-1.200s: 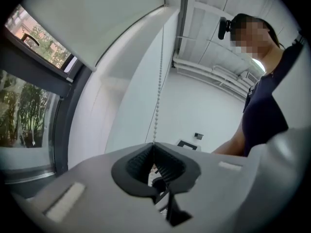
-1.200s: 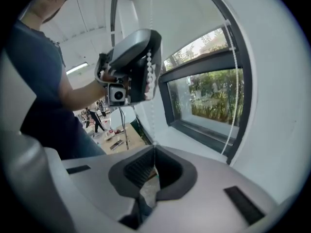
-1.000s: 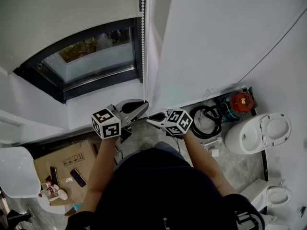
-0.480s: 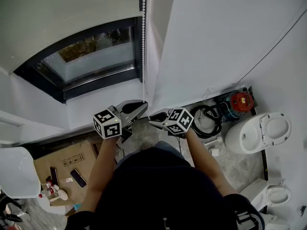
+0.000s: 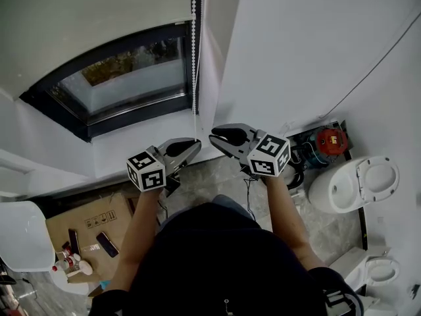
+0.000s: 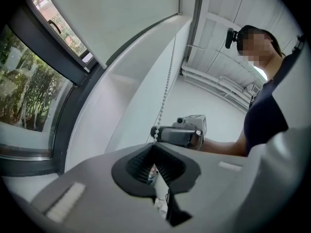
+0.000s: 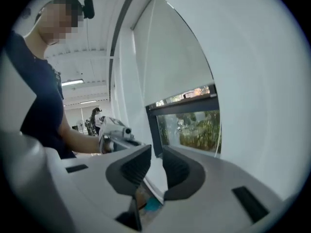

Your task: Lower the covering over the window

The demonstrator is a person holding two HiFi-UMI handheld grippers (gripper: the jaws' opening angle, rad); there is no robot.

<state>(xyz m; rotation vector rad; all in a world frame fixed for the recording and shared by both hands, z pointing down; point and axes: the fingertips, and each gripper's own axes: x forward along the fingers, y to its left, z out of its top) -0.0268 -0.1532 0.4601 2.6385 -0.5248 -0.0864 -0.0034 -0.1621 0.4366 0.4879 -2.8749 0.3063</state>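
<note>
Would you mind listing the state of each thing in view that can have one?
blind, partly lowered, covering the window's upper part
window, lower glass uncovered
bead chain, hanging beside the window, lower end pinched in the left claw
left claw, shut on the bead chain
right claw, jaws apart, having just been opening, nothing between them
</note>
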